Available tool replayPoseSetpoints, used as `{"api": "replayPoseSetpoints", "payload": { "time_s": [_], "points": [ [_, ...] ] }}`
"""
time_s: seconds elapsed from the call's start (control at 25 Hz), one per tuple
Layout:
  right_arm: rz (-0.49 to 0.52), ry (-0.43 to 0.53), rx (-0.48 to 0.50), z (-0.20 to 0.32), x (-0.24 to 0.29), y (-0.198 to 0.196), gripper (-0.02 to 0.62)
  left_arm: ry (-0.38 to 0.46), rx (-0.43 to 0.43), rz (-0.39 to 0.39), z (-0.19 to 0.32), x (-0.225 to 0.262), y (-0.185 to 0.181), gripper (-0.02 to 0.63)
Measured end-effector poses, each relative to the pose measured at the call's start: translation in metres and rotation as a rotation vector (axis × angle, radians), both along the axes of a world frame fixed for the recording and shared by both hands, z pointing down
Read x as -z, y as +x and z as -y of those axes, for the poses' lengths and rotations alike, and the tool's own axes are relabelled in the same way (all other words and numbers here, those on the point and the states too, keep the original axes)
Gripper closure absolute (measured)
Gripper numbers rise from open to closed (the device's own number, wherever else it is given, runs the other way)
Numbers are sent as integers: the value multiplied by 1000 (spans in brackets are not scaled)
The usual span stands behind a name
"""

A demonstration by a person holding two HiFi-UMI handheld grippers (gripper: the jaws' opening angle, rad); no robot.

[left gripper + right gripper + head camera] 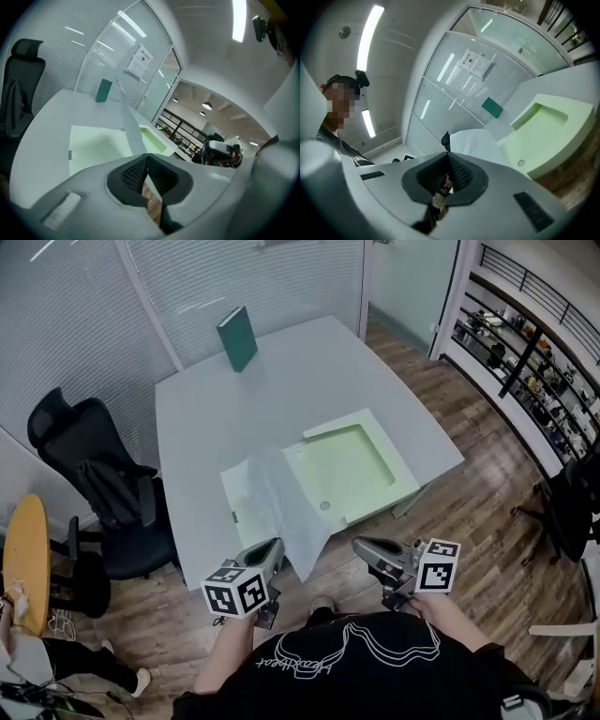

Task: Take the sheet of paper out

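your left gripper pinches the sheet of paper over the green case; your right gripper, near that case, is closed and empty.

White table: far half bare, free passage, save a green book standing upright near the far edge. Near half taken by the open pale-green document case, with the sheet of paper raised over its left part. Black office chair crowds the table's left side. Right side: open wood floor, shelving beyond.
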State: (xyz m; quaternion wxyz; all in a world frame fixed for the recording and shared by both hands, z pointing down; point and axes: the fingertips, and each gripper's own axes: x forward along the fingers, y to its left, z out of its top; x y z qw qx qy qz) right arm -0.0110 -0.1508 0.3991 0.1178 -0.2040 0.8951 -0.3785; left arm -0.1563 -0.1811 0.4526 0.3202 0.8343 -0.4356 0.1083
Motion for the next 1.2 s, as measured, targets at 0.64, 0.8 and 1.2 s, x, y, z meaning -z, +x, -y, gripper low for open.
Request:
{"api": "replayPoseSetpoints", "payload": {
  "time_s": [0.64,0.8,1.2],
  "points": [
    [50,114,33,-135,33,67,588,129,-43,-80,-161,71,89,592],
    [54,138,37,-168,39,81,588,158,-69,-85,-199,82,109,592],
    [41,177,11,-228,45,115,588,207,-126,-103,-260,98,149,592]
  ]
}}
